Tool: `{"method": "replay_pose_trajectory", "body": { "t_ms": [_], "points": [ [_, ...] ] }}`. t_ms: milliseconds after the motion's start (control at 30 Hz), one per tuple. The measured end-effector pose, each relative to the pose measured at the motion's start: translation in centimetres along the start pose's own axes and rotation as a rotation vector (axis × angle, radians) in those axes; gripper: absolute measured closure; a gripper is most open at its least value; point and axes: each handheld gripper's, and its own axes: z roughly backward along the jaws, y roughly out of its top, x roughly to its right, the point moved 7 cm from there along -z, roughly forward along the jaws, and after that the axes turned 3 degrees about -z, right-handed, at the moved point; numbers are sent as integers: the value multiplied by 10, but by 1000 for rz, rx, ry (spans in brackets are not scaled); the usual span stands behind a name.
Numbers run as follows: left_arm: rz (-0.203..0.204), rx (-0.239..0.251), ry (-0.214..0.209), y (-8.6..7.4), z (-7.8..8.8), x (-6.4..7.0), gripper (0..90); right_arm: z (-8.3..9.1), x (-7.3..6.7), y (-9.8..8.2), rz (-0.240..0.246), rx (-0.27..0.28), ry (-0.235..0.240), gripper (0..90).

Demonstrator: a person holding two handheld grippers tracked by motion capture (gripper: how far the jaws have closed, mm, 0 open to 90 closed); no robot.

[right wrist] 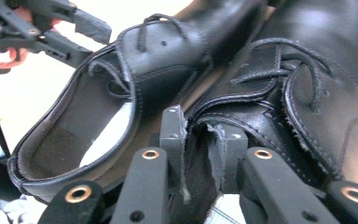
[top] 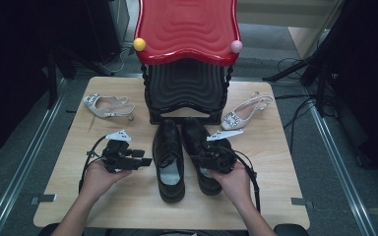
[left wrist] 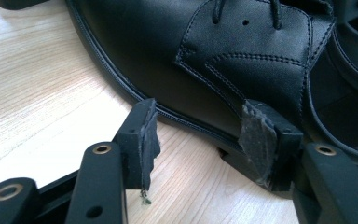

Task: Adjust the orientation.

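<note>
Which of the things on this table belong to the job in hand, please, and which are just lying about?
In the job:
- left black shoe, by the open left claw
- right black shoe, its side pinched by the right claw

Lying about:
- two pale heeled sandals
- red-topped stand

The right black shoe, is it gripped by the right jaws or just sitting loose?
Gripped. In the right gripper view the right gripper has its jaws closed on the side wall of the right black shoe at its opening; leather is pinched between them.
</note>
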Motion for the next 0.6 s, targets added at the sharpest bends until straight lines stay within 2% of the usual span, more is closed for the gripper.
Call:
{"method": "replay_pose_trajectory", "body": {
  "t_ms": [100,167,200,267,333,433,500,600],
  "points": [
    [-4,-5,-2,0,-1,0,508,2,1,-1,19,0,-9,722],
    [0,-6,-4,0,-2,0,539,8,2,-2,15,5,20,728],
    [2,-8,-3,0,-2,0,567,12,2,-2,16,8,33,746],
    [7,-5,-2,1,-3,-2,630,23,4,-4,58,23,15,808],
    [26,5,-11,2,-6,-3,708,37,7,-3,70,64,21,856],
    [16,-21,-3,3,-13,-4,777,52,22,-4,70,103,-20,900],
    [10,-42,1,3,-18,-4,806,54,37,-7,62,89,-69,900],
    [13,-54,2,3,-22,-6,835,49,52,-13,33,65,-94,900]
  ]
}}
